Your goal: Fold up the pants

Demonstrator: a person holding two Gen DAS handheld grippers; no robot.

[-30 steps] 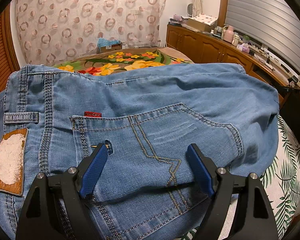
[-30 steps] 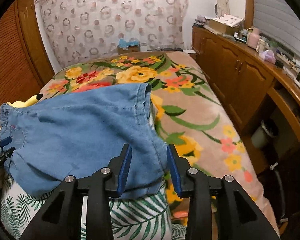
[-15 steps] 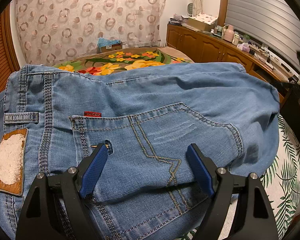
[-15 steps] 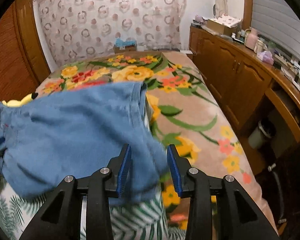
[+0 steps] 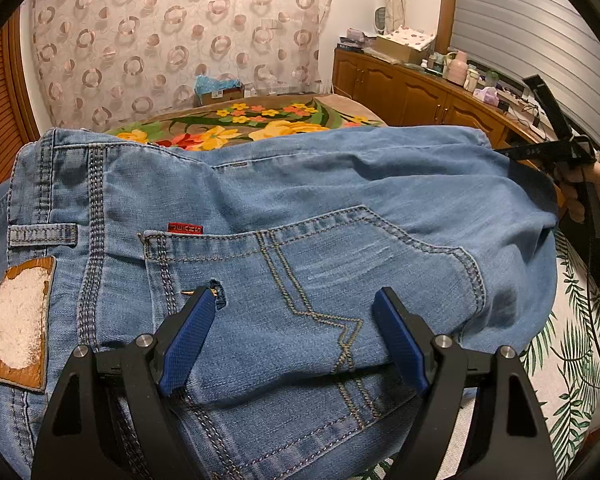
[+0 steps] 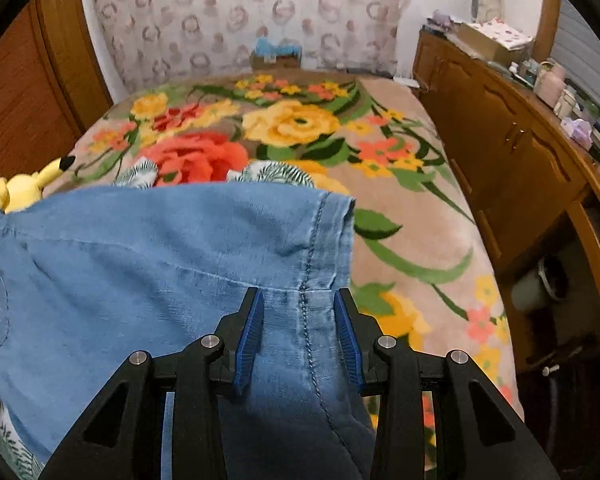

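Light-blue denim pants [image 5: 300, 208] are lying folded across the bed with the floral blanket [image 6: 400, 216].

The left hand-held gripper [image 5: 296, 316] is hovering with its blue pads spread wide over the stitched back pocket [image 5: 320, 280], gripping nothing. The right hand-held gripper [image 6: 298, 320] is closing its jaws, with the seamed leg end of the pants between them; whether the pads are pressing yet cannot be told. A yellow plush toy [image 6: 24, 188] is lying beside the pants.

Left gripper [image 5: 296, 336] tilts down, jaws spread wide; right gripper [image 6: 300, 336] tilts down, jaws closing.
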